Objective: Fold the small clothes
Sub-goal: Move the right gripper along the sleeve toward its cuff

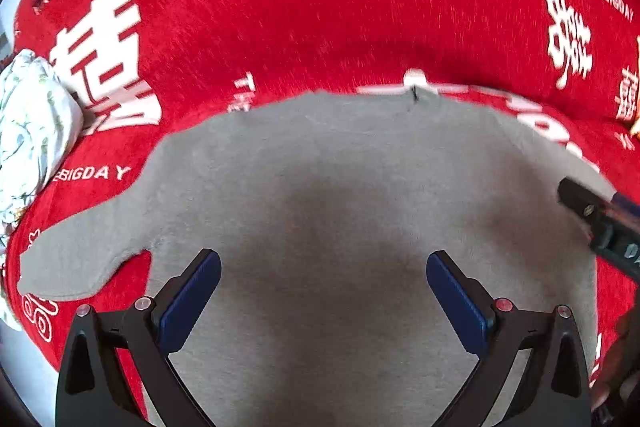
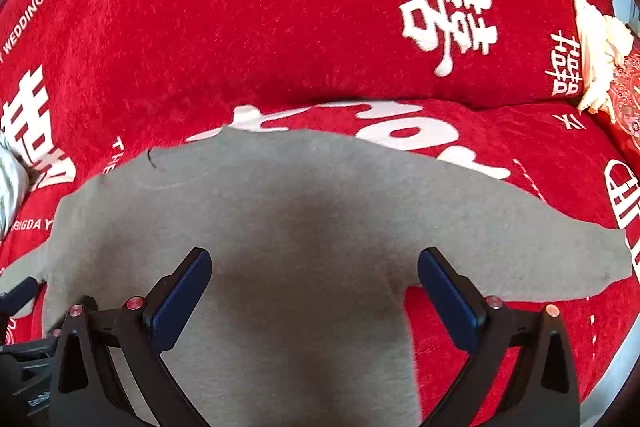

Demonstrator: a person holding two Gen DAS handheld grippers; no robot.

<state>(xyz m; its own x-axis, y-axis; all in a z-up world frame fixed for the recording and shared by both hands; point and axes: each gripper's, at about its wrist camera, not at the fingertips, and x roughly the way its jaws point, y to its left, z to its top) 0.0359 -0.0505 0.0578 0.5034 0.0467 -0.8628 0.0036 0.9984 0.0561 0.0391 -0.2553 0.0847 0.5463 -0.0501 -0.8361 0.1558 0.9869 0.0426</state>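
A small grey long-sleeved top (image 1: 340,187) lies flat on a red cover, its neckline at the far side and its sleeves spread to both sides. It also shows in the right wrist view (image 2: 312,211). My left gripper (image 1: 324,267) is open and empty, hovering over the left half of the top near its left sleeve (image 1: 80,259). My right gripper (image 2: 314,263) is open and empty over the right half, near the right sleeve (image 2: 560,259). The right gripper's body shows at the right edge of the left wrist view (image 1: 600,219).
The red cover (image 1: 320,7) with white lettering spans the whole surface and rises into a cushion at the back. A white patterned bundle of cloth (image 1: 32,131) lies at the far left. A cream cloth (image 2: 596,51) lies at the far right.
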